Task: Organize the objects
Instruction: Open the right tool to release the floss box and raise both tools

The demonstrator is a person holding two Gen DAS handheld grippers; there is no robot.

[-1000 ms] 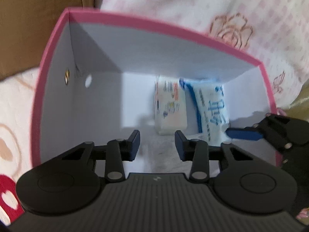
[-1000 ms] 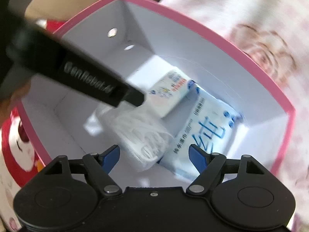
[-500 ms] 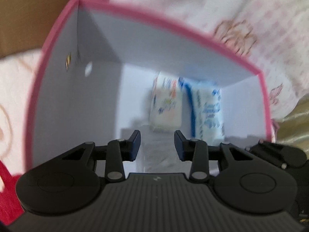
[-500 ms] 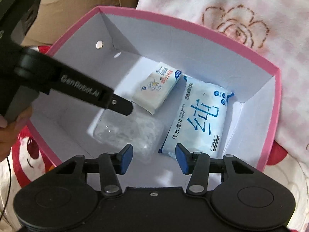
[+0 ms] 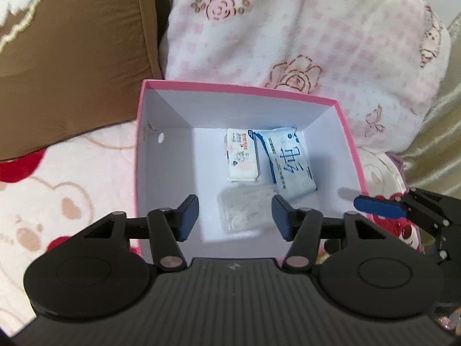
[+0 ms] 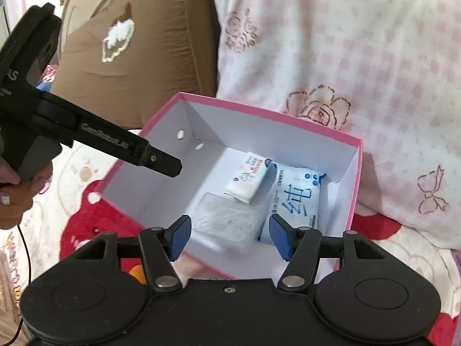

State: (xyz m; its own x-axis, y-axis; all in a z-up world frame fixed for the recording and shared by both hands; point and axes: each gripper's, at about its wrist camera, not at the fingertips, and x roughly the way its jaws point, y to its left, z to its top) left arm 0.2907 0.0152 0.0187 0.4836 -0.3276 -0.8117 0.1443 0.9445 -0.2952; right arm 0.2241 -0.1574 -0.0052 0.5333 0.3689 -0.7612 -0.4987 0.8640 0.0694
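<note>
A pink box with a white inside sits on the bed. On its floor lie a small white tissue pack, a blue wet-wipe pack and a clear plastic bag. My left gripper hovers above the box, its jaws opening with nothing pressed between them. The right gripper's blue finger shows at the box's right wall. In the right wrist view my right gripper hangs over the near rim of the box, its jaws opening and empty above the clear bag, with the tissue pack and the wipes further in.
A brown cushion stands behind the box at the left, and a pink-and-white floral blanket is piled behind and to the right. The box rests on a bear-print bedspread. A person's hand holds the left gripper's handle.
Both grippers have risen up out of the box and pulled back. The left jaws have spread apart, and the clear bag now lies loose on the box floor.
</note>
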